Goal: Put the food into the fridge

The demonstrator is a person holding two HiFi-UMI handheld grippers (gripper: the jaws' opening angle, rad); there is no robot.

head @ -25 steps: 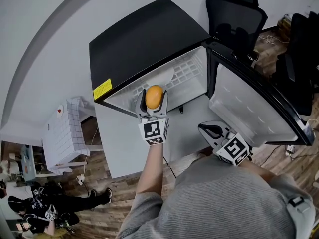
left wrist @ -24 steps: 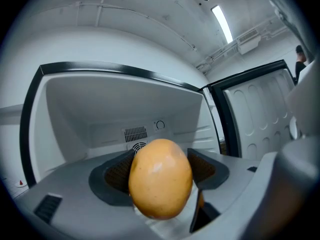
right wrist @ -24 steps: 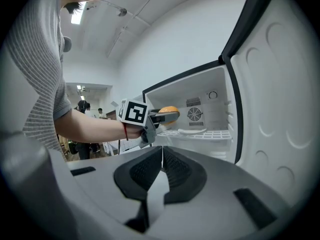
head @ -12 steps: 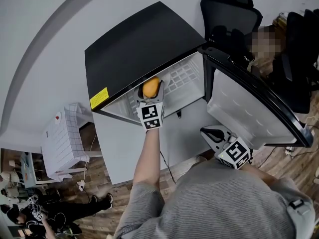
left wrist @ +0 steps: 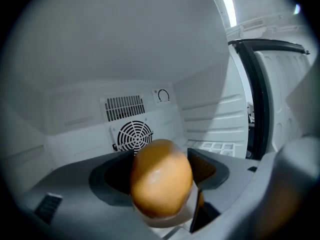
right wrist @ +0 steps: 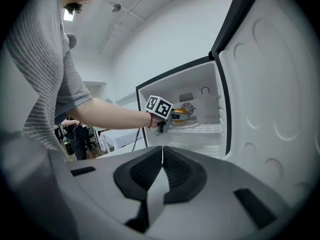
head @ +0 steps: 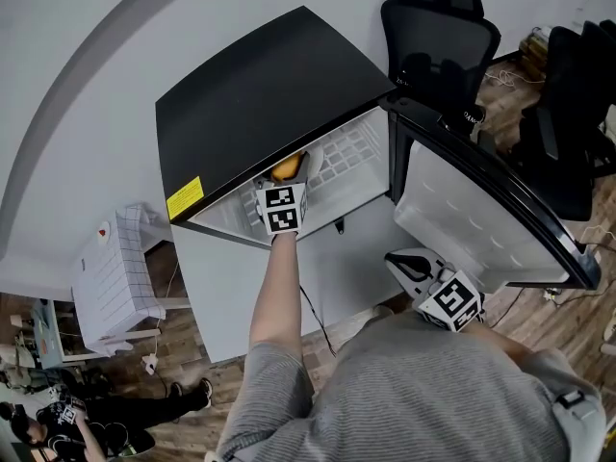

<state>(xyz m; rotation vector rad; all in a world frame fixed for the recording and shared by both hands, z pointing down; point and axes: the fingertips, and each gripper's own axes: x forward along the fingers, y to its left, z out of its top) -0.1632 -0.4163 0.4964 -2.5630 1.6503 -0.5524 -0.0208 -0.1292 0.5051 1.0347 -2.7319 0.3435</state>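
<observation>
As the head view has it, the left gripper (head: 289,177) reaches past the front edge of the small black fridge with a white interior (head: 250,94), carrying the round orange fruit (head: 285,167) just inside. Its own view shows the jaws wide and pressed on the fruit's sides, the white grid shelf (left wrist: 216,146) beyond. If it lets go before the fruit rests there (it looks round and smooth), the fruit could roll off the shelf's front edge. In the right gripper view, the right gripper (right wrist: 161,166) is closed on nothing, outside the fridge.

fruit (left wrist: 161,180) between the jaws of the left gripper (left wrist: 160,171), inside the fridge (left wrist: 75,109); fan grille (left wrist: 133,135) beyond the jaws, door (left wrist: 285,84) to their right.
</observation>
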